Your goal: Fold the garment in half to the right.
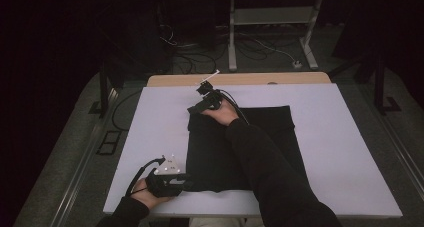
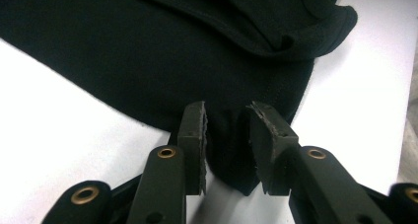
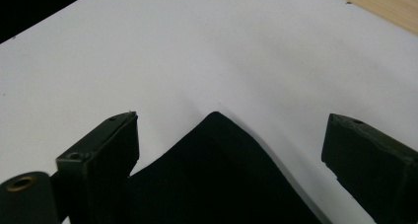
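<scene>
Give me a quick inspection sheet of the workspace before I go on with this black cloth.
Surface: white sheet over a wooden table.
Job's things: folded black cloth lying flat.
Clutter: nothing seen.
Grippers: left gripper at the cloth's near left corner, jaws narrowed around the corner; right gripper at the far left corner, jaws wide open, corner between them.
Cables: floor cables behind the table.
Surroundings: dark room, metal frame beyond.

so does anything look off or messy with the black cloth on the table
Mostly tidy: the black fabric garment lies flat on the white table cover. One oddity: in the left gripper view a thick hemmed edge is folded over on itself near the corner that sits between the left gripper pads.
</scene>
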{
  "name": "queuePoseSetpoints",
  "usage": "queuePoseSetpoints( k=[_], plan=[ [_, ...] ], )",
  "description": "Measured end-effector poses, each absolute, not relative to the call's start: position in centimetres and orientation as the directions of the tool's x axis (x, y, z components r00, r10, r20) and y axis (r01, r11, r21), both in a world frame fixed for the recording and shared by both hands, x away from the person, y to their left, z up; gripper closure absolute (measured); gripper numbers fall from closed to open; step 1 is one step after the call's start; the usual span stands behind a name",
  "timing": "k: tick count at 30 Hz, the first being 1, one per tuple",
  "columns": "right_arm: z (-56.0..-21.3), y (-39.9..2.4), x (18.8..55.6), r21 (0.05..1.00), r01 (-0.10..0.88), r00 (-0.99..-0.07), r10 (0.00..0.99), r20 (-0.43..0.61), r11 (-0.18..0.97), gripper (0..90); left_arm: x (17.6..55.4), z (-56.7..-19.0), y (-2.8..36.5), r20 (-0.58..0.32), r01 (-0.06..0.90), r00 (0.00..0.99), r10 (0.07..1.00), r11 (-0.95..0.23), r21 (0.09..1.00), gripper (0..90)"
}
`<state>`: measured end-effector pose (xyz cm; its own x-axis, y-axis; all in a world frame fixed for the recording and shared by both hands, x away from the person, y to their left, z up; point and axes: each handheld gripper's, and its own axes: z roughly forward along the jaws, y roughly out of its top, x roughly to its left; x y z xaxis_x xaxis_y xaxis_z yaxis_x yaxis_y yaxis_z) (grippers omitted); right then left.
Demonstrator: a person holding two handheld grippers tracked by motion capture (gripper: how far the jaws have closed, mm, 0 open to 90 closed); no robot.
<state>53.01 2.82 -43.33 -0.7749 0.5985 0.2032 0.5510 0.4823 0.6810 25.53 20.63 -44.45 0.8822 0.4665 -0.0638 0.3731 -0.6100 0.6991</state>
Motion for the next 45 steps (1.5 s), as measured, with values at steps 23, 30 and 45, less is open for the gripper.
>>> queuePoseSetpoints(
  k=[23,30,45],
  plan=[
    [-44.8,5.1,53.0,0.658,0.544,-0.772,0.617,0.149,0.522,26.0,26.2,-44.1,19.8,-0.062,0.342,0.904,0.423,-0.627,0.7,83.4],
    [-44.6,5.0,52.9,0.657,0.537,-0.764,0.636,0.111,0.53,44.2,26.5,-43.9,19.4,-0.065,0.339,0.907,0.417,-0.63,0.698,83.6],
    [-43.9,4.9,52.4,0.605,0.524,-0.784,0.617,0.067,0.599,81.5,26.6,-43.7,19.2,-0.065,0.337,0.908,0.413,-0.63,0.7,83.9]
  ],
)
